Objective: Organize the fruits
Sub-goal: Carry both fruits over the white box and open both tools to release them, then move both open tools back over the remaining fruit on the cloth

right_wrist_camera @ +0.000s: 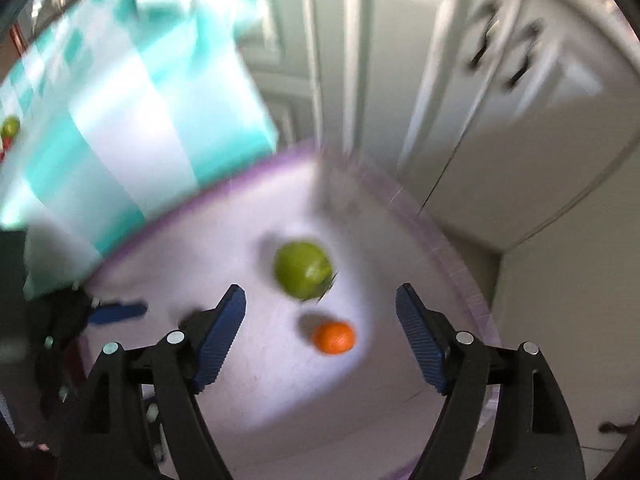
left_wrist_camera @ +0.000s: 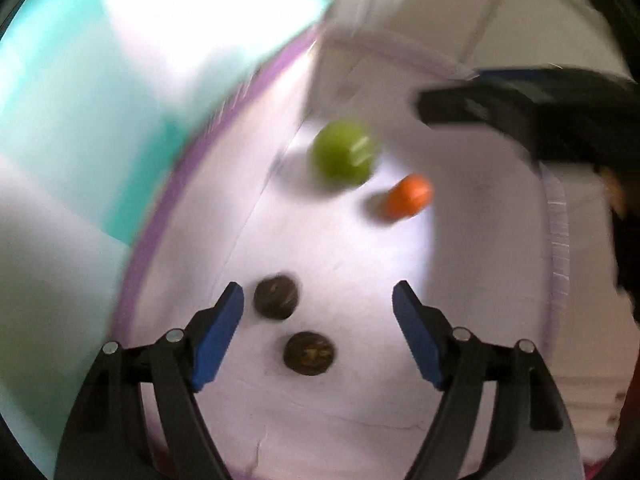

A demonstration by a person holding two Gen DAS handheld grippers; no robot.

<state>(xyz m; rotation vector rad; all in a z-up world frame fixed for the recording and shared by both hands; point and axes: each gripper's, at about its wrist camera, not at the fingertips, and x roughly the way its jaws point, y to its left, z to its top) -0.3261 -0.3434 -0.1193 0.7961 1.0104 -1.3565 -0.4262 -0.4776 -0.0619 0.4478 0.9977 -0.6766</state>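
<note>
A round white tray with a purple rim [left_wrist_camera: 149,240] lies below both grippers. On it sit a green apple-like fruit [left_wrist_camera: 344,152], a small orange fruit [left_wrist_camera: 409,196] and two dark brown round fruits [left_wrist_camera: 276,297] [left_wrist_camera: 309,353]. My left gripper [left_wrist_camera: 318,288] hangs open above the tray; the brown fruits lie under it near the left finger, untouched. In the right wrist view my right gripper [right_wrist_camera: 320,288] is open over the green fruit [right_wrist_camera: 303,269] and the orange fruit [right_wrist_camera: 334,337], holding nothing. Both views are blurred.
A teal and white checked cloth [right_wrist_camera: 120,120] covers the table beside the tray rim [right_wrist_camera: 440,236]. Another small green fruit [right_wrist_camera: 10,126] lies on the cloth at far left. White cabinet doors [right_wrist_camera: 440,80] stand behind. A blue finger [right_wrist_camera: 116,312] of the left gripper shows at left.
</note>
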